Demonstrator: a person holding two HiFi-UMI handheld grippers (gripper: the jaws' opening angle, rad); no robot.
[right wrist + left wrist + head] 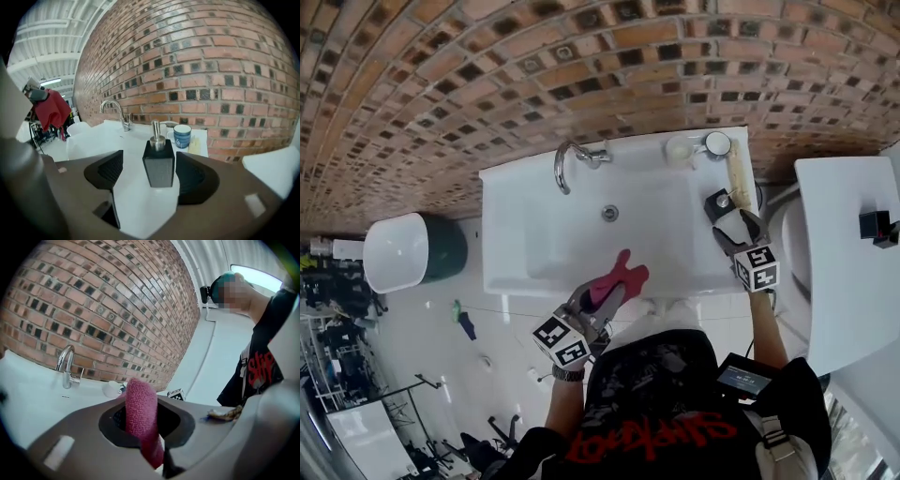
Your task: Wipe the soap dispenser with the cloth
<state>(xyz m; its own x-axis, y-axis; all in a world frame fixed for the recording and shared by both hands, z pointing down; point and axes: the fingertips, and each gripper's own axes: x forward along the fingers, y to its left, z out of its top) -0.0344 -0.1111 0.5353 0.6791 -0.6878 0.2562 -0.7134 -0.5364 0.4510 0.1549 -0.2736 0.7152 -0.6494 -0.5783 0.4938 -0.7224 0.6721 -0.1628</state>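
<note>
The black square soap dispenser [719,204] with a metal pump stands on the right rim of the white sink [516,234]. My right gripper [737,228] is at it. In the right gripper view the dispenser [158,164] stands upright between the spread jaws of the right gripper [151,172], and neither pad presses on it. My left gripper [605,298] hovers over the sink's front edge, shut on a pink cloth [623,275]. The cloth [142,416] sticks up between the jaws of the left gripper [145,430].
A chrome faucet [567,159] stands at the back of the basin. A blue mug [182,136], a white cup [678,148] and a beige brush-like item [738,178] sit at the back right corner. A brick wall lies behind. A white bin [394,251] stands left, a white surface [853,272] right.
</note>
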